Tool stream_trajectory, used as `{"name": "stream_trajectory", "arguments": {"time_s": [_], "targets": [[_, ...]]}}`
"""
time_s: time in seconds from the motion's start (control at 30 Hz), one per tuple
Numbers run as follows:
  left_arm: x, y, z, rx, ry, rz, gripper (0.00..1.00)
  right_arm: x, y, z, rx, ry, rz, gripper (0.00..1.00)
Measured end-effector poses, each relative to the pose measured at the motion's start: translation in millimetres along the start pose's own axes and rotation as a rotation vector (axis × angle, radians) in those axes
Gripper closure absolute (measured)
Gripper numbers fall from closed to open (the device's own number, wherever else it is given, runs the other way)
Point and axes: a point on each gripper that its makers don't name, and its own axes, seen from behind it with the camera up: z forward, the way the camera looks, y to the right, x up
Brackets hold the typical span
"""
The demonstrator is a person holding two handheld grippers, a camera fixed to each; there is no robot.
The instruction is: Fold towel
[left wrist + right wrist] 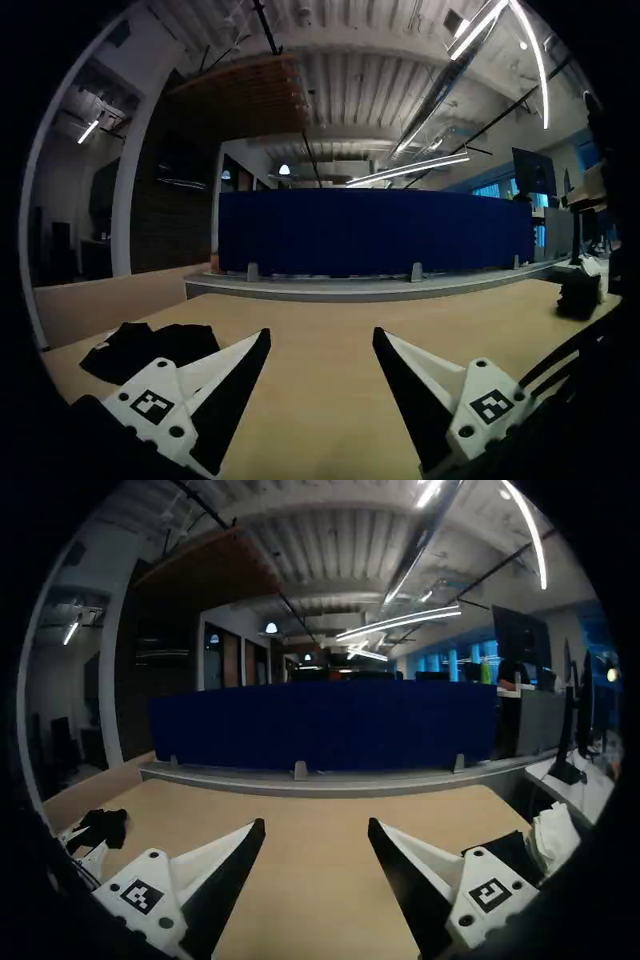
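Open office under ribbed ceiling [360, 88] with several strip lights [532, 56]. One blue partition [376, 232] along far edge of one pale wooden table [320, 384]. Monitors [520, 636] at right of frame, count unclear.

Left gripper [320, 332]: two fingers spread wide, released, bare tabletop between. Right gripper [316, 822]: likewise spread, grasping nothing.

Black towel [148, 348] crumpled on table, lower left of left gripper view, just beside finger. Second dark heap [580, 292] at right edge.

Right gripper view adds one white cloth [556, 832] lower right, beside dark cloth [512, 848]; one more dark bundle [100, 828] lower left.
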Motion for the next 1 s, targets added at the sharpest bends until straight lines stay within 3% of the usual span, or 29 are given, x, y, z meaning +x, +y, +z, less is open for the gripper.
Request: {"name": "stream_trajectory", "arguments": {"time_s": [0.67, 1.0], "targets": [[-9.2, 6.3, 1.6, -0.018, -0.027, 0.01, 0.06, 9.3, 14.9, -8.4, -0.001, 0.047, -0.007, 0.0], [-8.6, 6.6, 0.1, -0.018, -0.027, 0.011, 0.05, 28.5, 51.4, -17.7, -0.106, 0.14, -0.077, 0.0]]}}
